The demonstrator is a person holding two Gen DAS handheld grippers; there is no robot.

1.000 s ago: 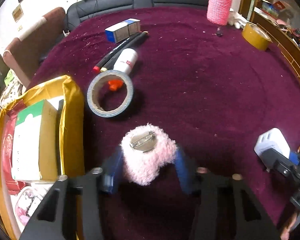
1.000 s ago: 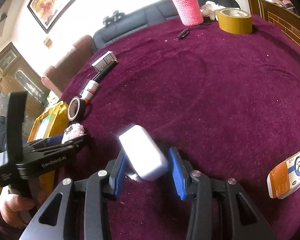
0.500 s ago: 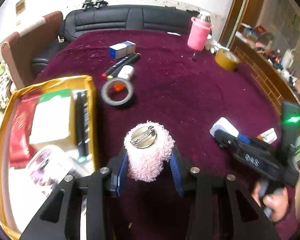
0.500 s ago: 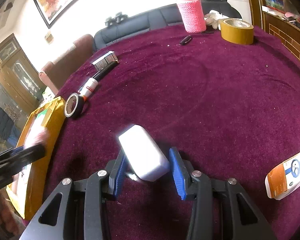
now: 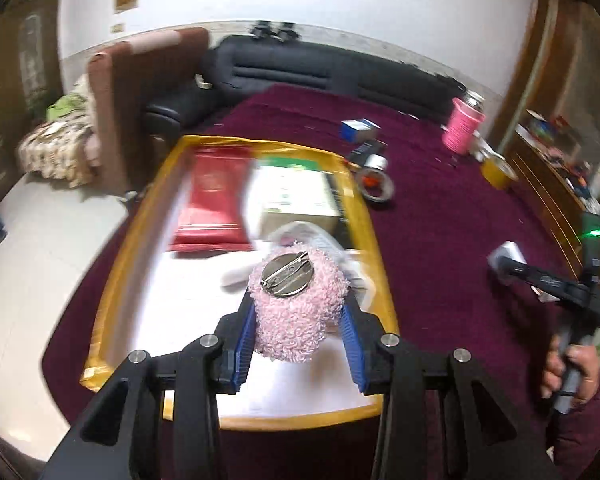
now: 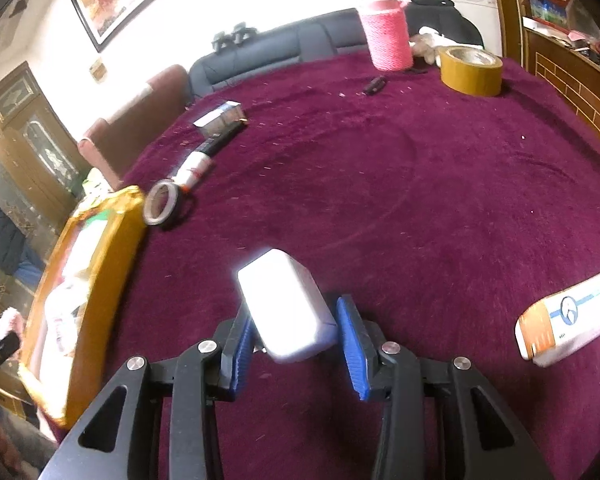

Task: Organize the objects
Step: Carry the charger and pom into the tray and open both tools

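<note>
My left gripper [image 5: 298, 320] is shut on a fluffy pink brooch [image 5: 296, 304] with a round metal pin back, held above the yellow tray [image 5: 380, 264]. The tray holds a red packet [image 5: 214, 204], a green-and-white box [image 5: 296, 196] and white items. My right gripper [image 6: 296, 324] is shut on a white charger block [image 6: 288, 304] just above the maroon tablecloth; it also shows at the right of the left wrist view [image 5: 508, 260]. The tray [image 6: 100, 264] lies to the left in the right wrist view.
On the cloth lie a grey tape roll [image 6: 162, 204], a white tube [image 6: 194, 168], black markers [image 6: 224, 140], a small blue-white box [image 6: 220, 118], a pink flask [image 6: 386, 36], a yellow tape roll [image 6: 472, 70] and an orange-white box [image 6: 572, 320]. Sofa and chair stand behind.
My left gripper has lifted the pink brooch off the cloth and carried it left over the yellow tray. My right gripper has stayed shut on the charger block with little motion.
</note>
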